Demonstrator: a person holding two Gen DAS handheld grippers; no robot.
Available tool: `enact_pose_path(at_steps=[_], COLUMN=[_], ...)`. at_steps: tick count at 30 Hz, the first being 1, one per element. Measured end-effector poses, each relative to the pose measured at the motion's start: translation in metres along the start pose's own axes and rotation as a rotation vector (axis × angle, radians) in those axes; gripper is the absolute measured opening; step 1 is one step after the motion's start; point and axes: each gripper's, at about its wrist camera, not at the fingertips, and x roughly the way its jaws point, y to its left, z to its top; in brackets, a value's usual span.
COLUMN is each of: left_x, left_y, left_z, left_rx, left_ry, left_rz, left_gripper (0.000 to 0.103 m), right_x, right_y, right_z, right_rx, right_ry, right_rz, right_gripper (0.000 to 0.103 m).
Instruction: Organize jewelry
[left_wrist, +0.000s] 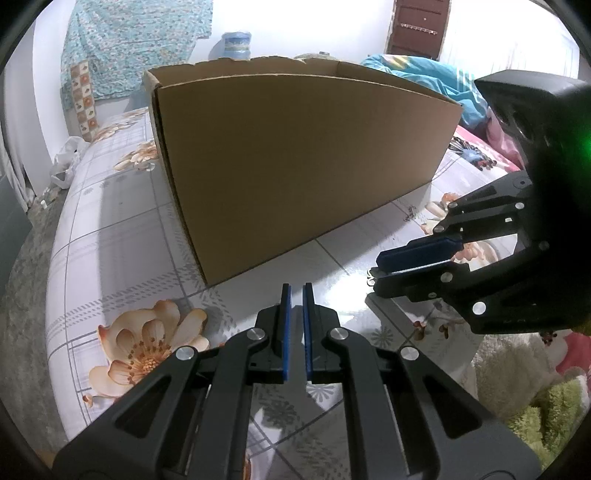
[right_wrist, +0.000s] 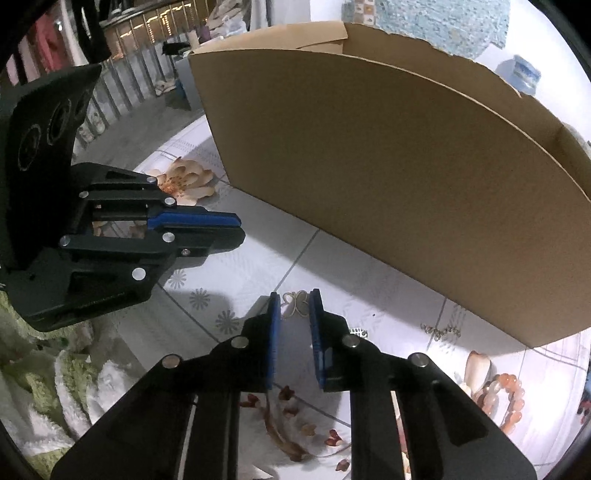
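Note:
A big open cardboard box (left_wrist: 303, 162) stands on the flowered cloth; it also shows in the right wrist view (right_wrist: 399, 184). My right gripper (right_wrist: 295, 297) has a narrow gap, and a small butterfly-shaped jewelry piece (right_wrist: 296, 303) lies on the cloth between its tips; the jaws are not touching it. In the left wrist view that gripper (left_wrist: 378, 267) looks nearly closed. My left gripper (left_wrist: 296, 286) has a thin gap and holds nothing; it hovers in front of the box and shows in the right wrist view (right_wrist: 240, 229). An orange bead bracelet (right_wrist: 506, 402) and a small chain piece (right_wrist: 441, 330) lie to the right.
The flowered cloth (left_wrist: 122, 229) covers the surface, which drops off at the left. Fluffy green-white towels (right_wrist: 55, 391) lie at the near side. Blue clothing (left_wrist: 436, 85) and a water jug (left_wrist: 236, 44) sit behind the box.

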Motion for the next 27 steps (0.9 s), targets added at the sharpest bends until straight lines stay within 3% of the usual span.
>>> enact_pose_path(at_steps=[2,4,15,17,18,20,23,26,27], left_x=[0.0,0.0,-0.004,-0.005,-0.005,-0.003,0.001,0.003,0.004], left_y=[0.0,0.0,-0.007,-0.01,-0.013,-0.018,-0.026,-0.03,-0.031], left_z=[0.0,0.0,0.0,0.0,-0.001,-0.002,-0.004,-0.002,-0.002], left_rx=[0.001,0.0,0.003,0.0,0.0,0.014,0.044,0.072,0.078], left_ry=[0.0,0.0,-0.006,-0.009,-0.01,-0.005,0.013,0.034,0.039], left_rz=[-0.001,0.0,-0.007,-0.021,-0.03,-0.034,-0.023,0.002,0.013], left_gripper=[0.005,0.005,0.005,0.01,0.017,0.024,0.034,0.048,0.057], right_x=[-0.001,-0.002,-0.019,-0.023,-0.026,-0.035,-0.04,-0.047,-0.05], right_y=[0.0,-0.001,-0.001,-0.002,-0.002,-0.007,-0.011,-0.015,-0.016], right_z=[-0.001,-0.001,-0.011,-0.014,-0.015,-0.022,-0.029,-0.04,-0.046], right_rx=[0.013,0.02,0.083,0.117,0.137,0.187,0.281,0.353,0.369], right_ry=[-0.003,-0.007,-0.056,-0.077,-0.094,-0.136,-0.186,-0.238,-0.253], right_rz=[0.004,0.01,0.054,0.06,0.057,0.048,0.034,0.011,0.007], right_gripper=[0.015,0.0,0.0,0.0,0.0,0.005,0.022,0.035,0.043])
